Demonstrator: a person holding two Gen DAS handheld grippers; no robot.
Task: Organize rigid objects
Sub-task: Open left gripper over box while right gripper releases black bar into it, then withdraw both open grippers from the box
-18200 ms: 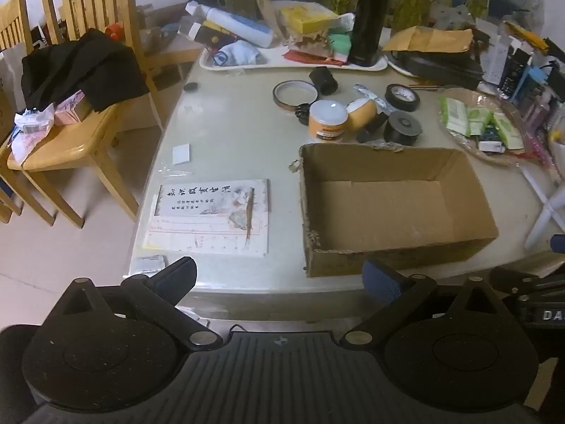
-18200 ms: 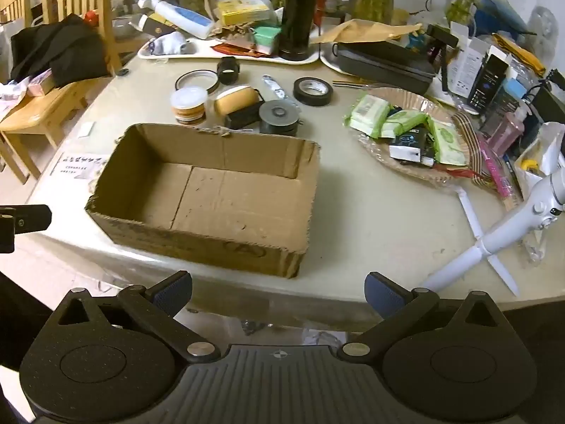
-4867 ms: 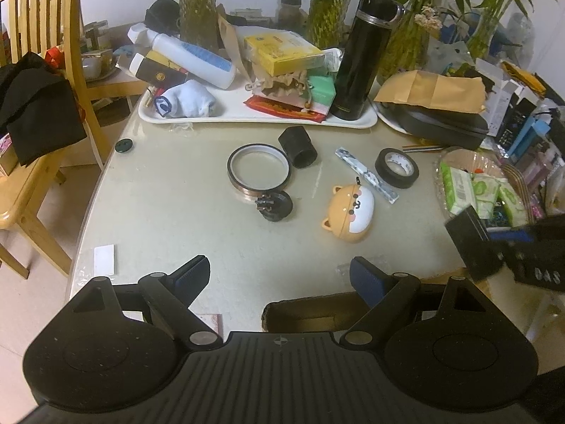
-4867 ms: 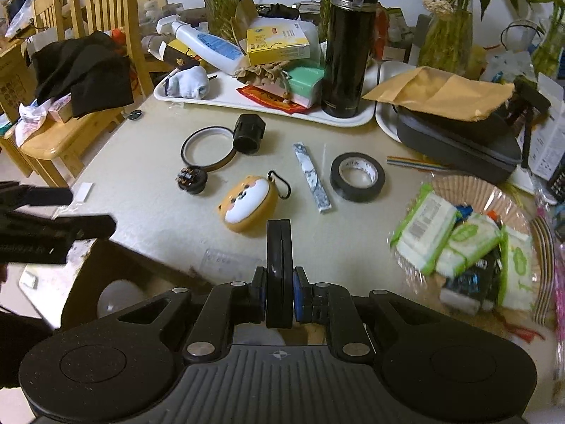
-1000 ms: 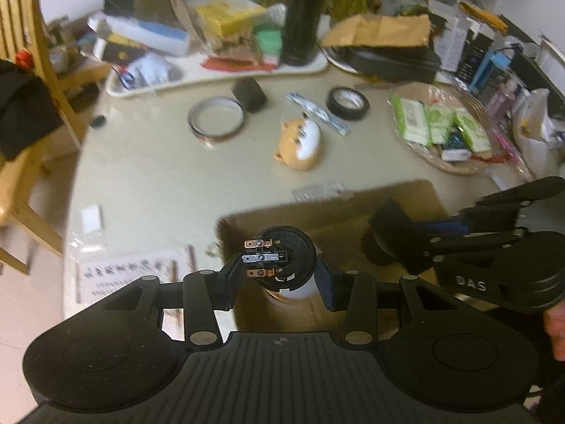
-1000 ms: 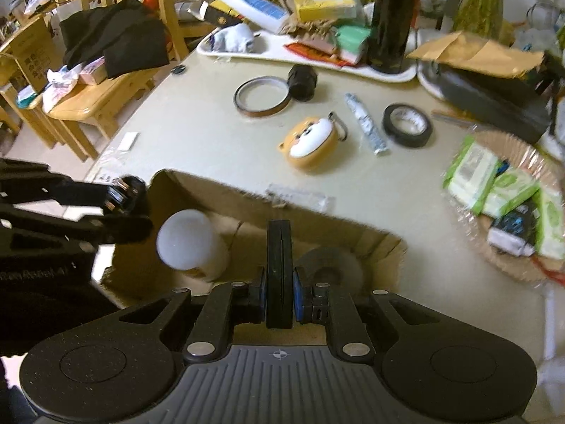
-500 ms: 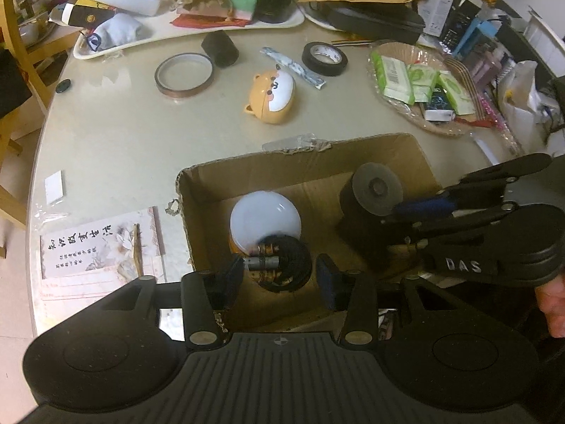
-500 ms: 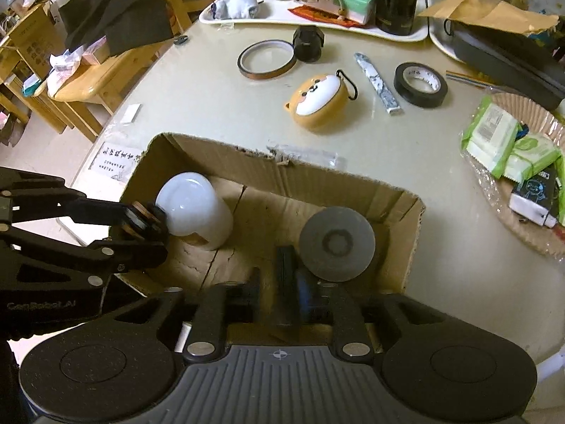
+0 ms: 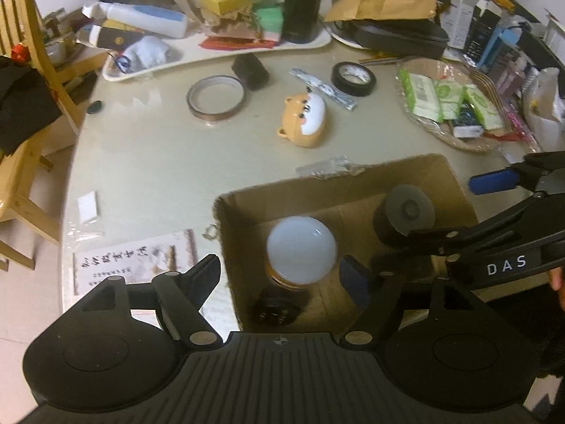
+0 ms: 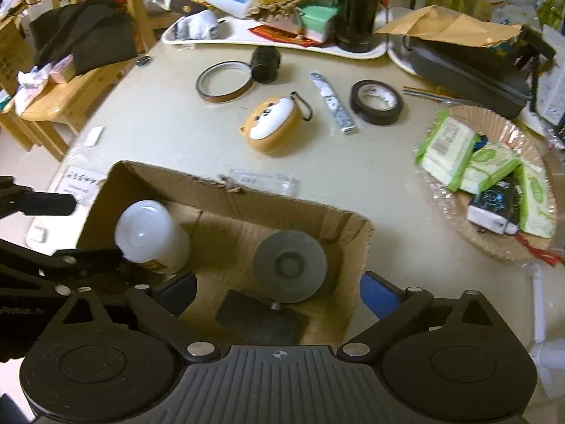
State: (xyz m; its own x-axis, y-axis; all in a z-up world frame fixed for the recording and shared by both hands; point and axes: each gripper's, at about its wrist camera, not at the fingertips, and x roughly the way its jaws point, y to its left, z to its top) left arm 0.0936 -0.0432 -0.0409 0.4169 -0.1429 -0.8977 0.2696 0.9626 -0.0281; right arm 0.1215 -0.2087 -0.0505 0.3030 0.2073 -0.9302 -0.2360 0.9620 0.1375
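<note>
The cardboard box (image 9: 317, 183) (image 10: 247, 194) stands at the table's near edge. Inside are a white-lidded jar (image 9: 300, 254) (image 10: 152, 233), a grey-faced roll (image 9: 406, 212) (image 10: 289, 266), a black round plug (image 9: 277, 309) and a flat black block (image 10: 259, 318). My left gripper (image 9: 280, 275) hovers over the plug, its jaws opening, with nothing pressed between them. Above the flat block, my right gripper (image 10: 277, 291) also has its jaws opening wide and holds nothing. On the table beyond lie an orange dog-shaped case (image 9: 305, 120) (image 10: 272, 129), a black tape roll (image 9: 353, 77), a brown tape ring (image 9: 215, 97) and a black cylinder (image 9: 250, 70).
A white tray (image 9: 219, 54) with bottles and packets and a black flask (image 10: 356, 7) line the back. A basket (image 10: 459, 233) of green wipe packs sits right. A wooden chair (image 9: 31, 53) with dark cloth stands left. A printed sheet (image 9: 130, 261) lies beside the box.
Both grippers have gone from shut to open. The left let go of the black plug and the right let go of the flat black block; both now lie on the box floor.
</note>
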